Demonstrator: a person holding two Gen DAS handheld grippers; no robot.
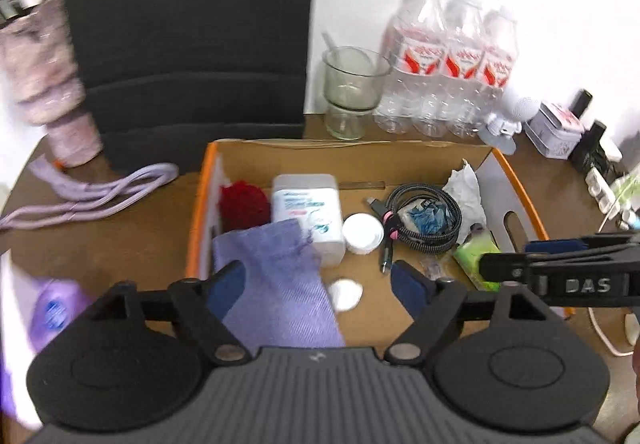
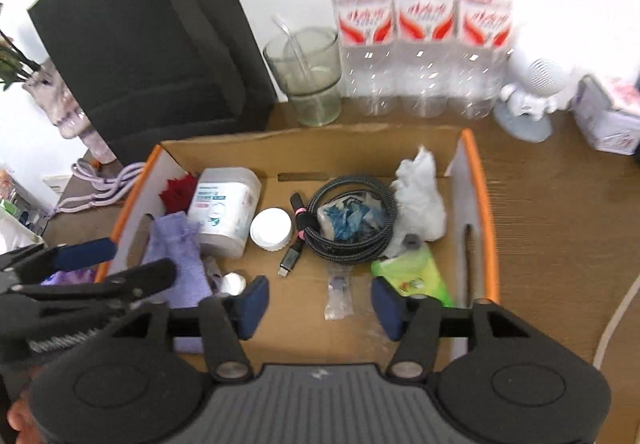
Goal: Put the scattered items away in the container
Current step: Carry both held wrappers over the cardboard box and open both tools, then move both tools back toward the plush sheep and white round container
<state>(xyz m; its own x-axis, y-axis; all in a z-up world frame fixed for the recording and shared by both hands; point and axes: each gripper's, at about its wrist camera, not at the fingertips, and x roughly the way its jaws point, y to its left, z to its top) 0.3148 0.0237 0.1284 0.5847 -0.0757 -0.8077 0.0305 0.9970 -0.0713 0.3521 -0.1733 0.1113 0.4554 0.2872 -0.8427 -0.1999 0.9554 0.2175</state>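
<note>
The open cardboard box with orange rims (image 2: 476, 179) sits on the brown table (image 2: 560, 211) and holds most of the clutter: a lilac fabric drawstring pouch (image 1: 280, 284) at its left, a white plastic tub with a blue label (image 2: 224, 207), a red fuzzy ball (image 1: 244, 203), a round white lid (image 2: 271, 230), a coiled black braided cable (image 2: 352, 228) around a blue crumpled wrapper (image 2: 348, 219), a crumpled white tissue (image 2: 420, 199) and a green packet (image 2: 412, 272). The left hand-held gripper (image 1: 318, 286) hangs over the pouch, its jaws spread and nothing pinched. The right hand-held gripper (image 2: 320, 302) hangs over the box floor near a small clear sachet (image 2: 339, 292), jaws apart and empty. Outside the box, a lilac cord (image 1: 92, 195) lies on the table at the left.
</note>
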